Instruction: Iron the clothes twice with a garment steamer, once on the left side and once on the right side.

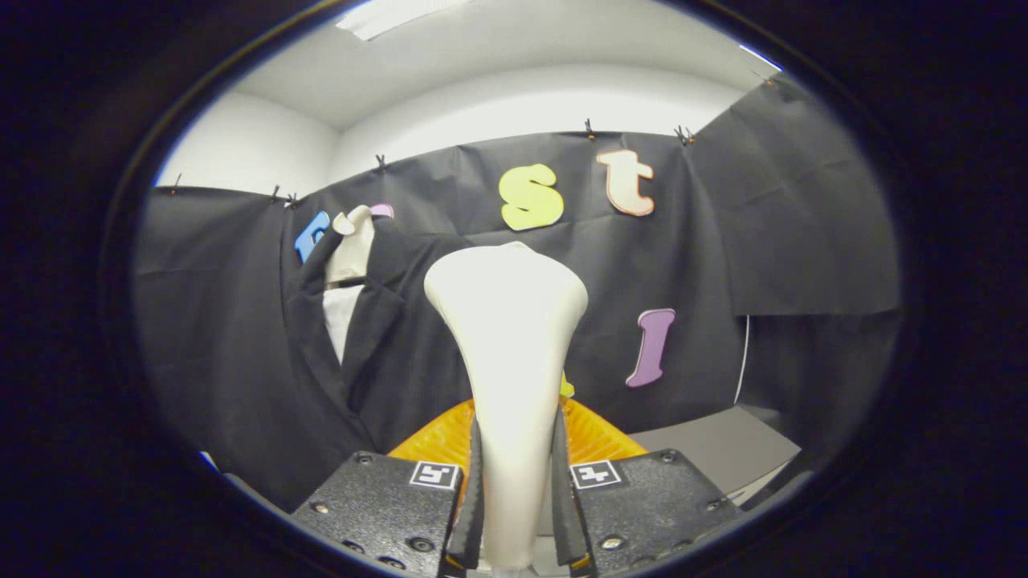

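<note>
Tabletop, grey and bare where it shows, runs off to the right behind the tongs, and an orange ribbed thing lies just behind the two fingers, fanning out to either side of what they hold; what it is cannot be told from here. The tongs are clenched on the steamer: both fingers press against its narrow lower neck, one on each side, with only that neck between them. The steamer is cream white, stands upright out of the grip and widens toward a broad rounded head well above the fingertips. Each finger carries a small square black-and-white marker on its upper face. Beyond the steamer and to its left stands a pale mannequin without a head, dressed in a dark jacket whose lapels lie open over a white shirt front; the steamer head is apart from the jacket, not touching it. Behind all of this a black cloth wall hangs clipped along its top edge and wraps around the booth. Above the cloth are white room walls and a white ceiling with a long light panel.
</note>
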